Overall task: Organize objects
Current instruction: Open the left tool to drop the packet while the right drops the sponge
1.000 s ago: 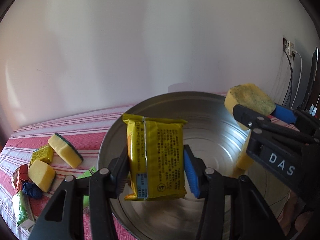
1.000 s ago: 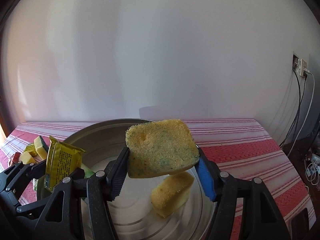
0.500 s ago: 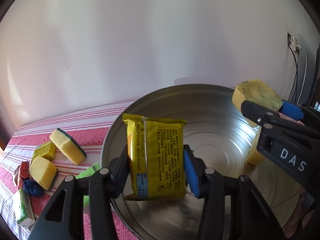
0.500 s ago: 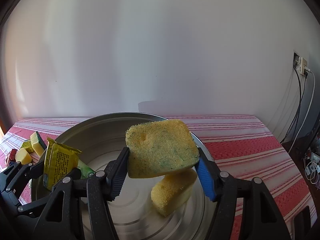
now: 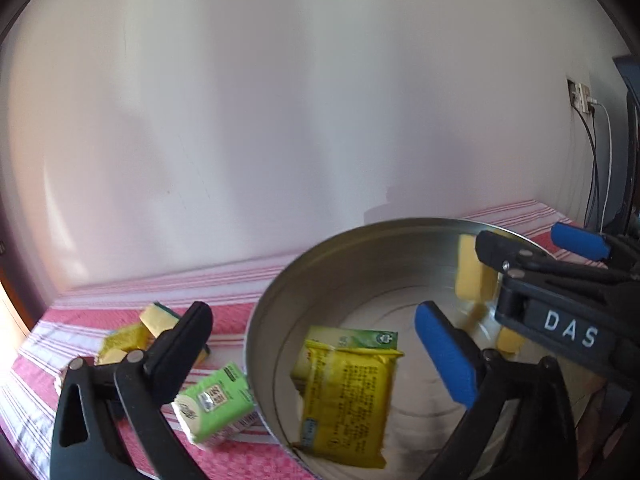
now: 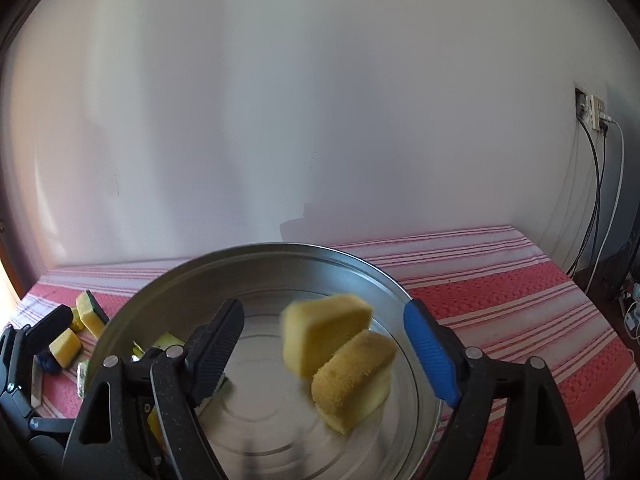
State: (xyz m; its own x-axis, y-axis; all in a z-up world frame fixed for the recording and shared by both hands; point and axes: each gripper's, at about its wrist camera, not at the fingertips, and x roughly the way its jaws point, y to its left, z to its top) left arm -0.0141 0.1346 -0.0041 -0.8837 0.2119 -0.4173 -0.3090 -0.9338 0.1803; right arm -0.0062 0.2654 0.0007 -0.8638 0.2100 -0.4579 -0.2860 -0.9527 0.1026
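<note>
A round steel pan [image 5: 264, 320] [image 6: 380, 276] sits on a red striped cloth. My left gripper [image 5: 316, 340] is open over its left part. A yellow packet [image 5: 344, 396] lies loose in the pan below it, on a green-topped pack [image 5: 352, 338]. My right gripper [image 6: 324, 340] is open above the pan. A blurred yellow sponge [image 6: 320, 328] is loose between its fingers, against a second sponge [image 6: 352, 376] in the pan. The sponges also show in the left wrist view [image 5: 472, 276].
Left of the pan on the cloth [image 6: 500, 292] lie a green pack [image 5: 212, 400] and several yellow sponges [image 5: 156, 318] [image 6: 64, 346]. A wall stands close behind. Cables [image 6: 596, 208] hang from a socket at the right.
Both grippers have opened. The yellow packet dropped from the left gripper into the pan. The sponge left the right gripper's fingers and falls onto the sponge in the pan.
</note>
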